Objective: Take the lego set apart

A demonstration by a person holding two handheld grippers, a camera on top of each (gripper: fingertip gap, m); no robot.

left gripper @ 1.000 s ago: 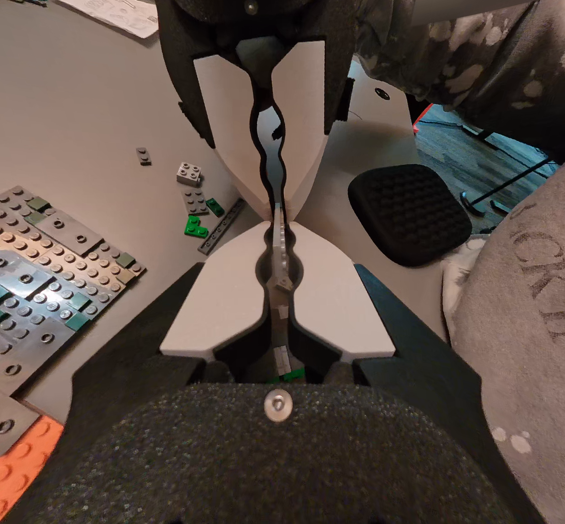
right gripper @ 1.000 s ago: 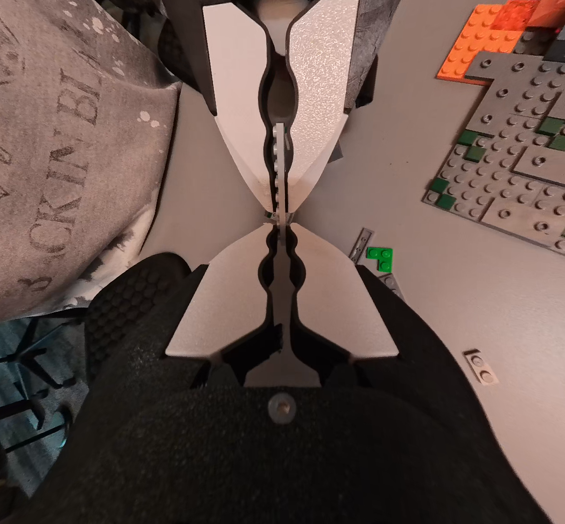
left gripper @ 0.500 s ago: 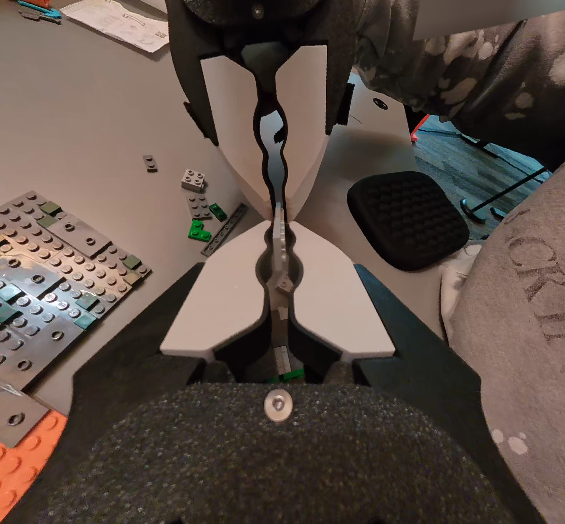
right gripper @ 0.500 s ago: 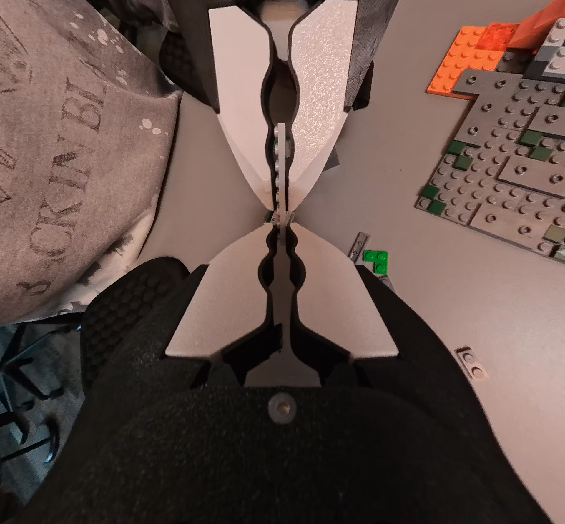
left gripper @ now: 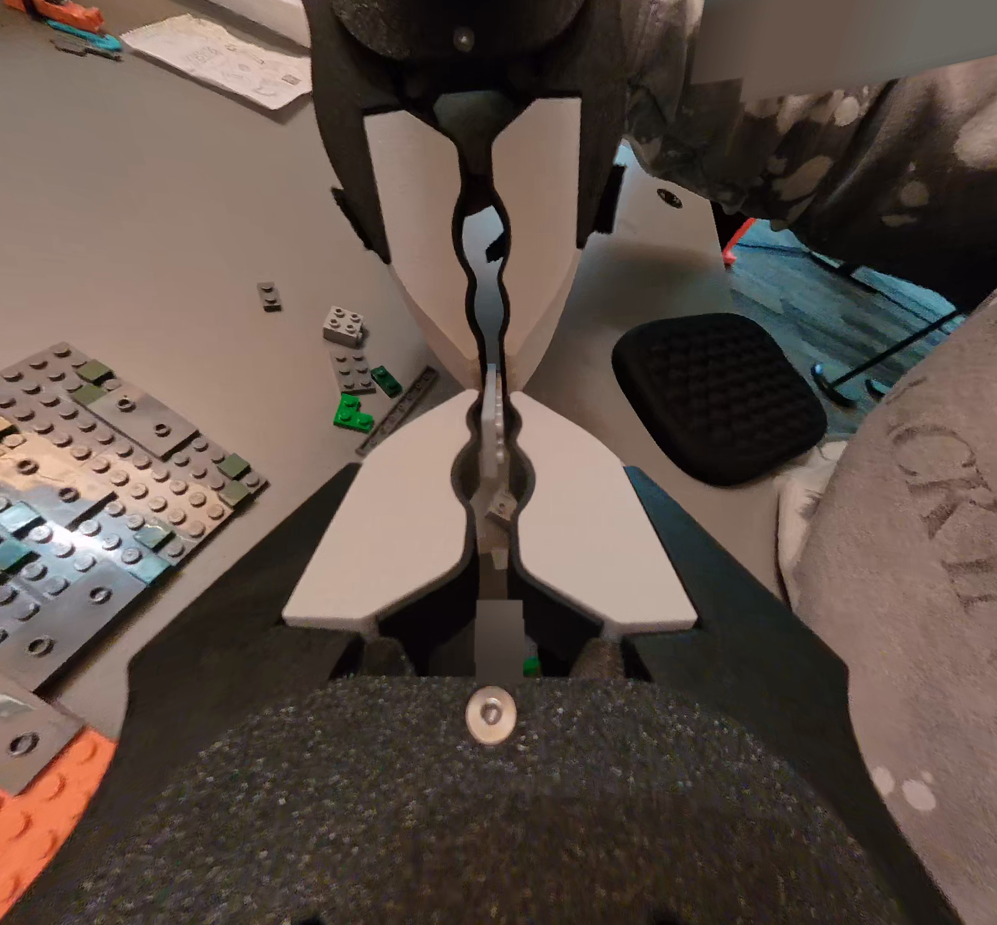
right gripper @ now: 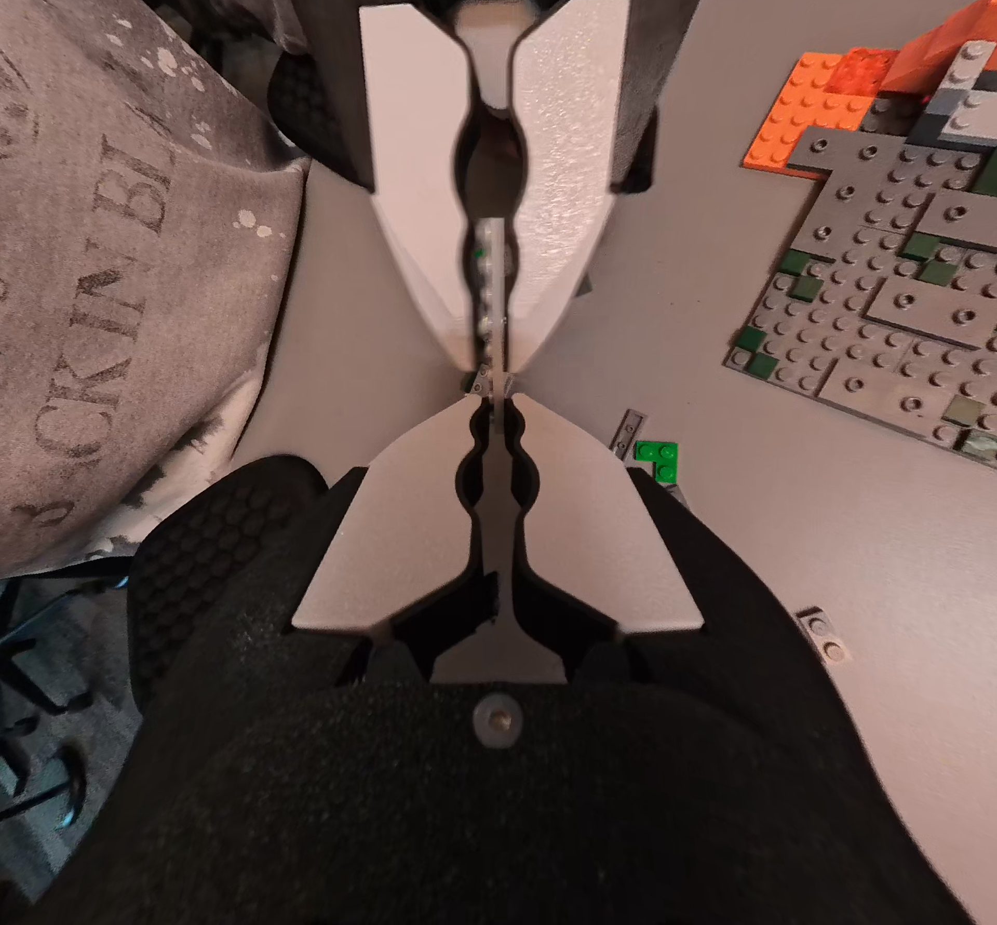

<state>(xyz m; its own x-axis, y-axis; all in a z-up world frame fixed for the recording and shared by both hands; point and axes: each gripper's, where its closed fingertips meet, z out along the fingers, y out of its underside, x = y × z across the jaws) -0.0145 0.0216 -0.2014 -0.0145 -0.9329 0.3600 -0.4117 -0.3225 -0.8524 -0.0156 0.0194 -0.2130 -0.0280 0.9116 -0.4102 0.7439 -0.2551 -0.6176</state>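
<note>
I hold a thin grey plate stack (left gripper: 493, 429) edge-on between both tools, up in the air over the worktop (left gripper: 162, 208). My left gripper (left gripper: 492, 413) has its jaws clamped on most of the stack's length; my right gripper (right gripper: 493, 411) faces it tip to tip and its jaws are pinched on the near end only, by a narrow margin. A small grey bit (right gripper: 480, 384) sticks out where the two sets of tips meet.

My guess is that I am about to peel one plate off the other. The weak point is that shallow right-hand bite: if I twist or pull hard, the tips may slide off the smooth edge and nothing separates. If the plates do snap free suddenly, the loose one, or that small bit, could fly off the near edge of the worktop, which lies just beside the grippers, and land on the floor or in my lap.

The large studded baseplate (right gripper: 890, 273) and the loose pieces, among them a green corner piece (left gripper: 352, 413), lie to one side, well apart from my grip.
</note>
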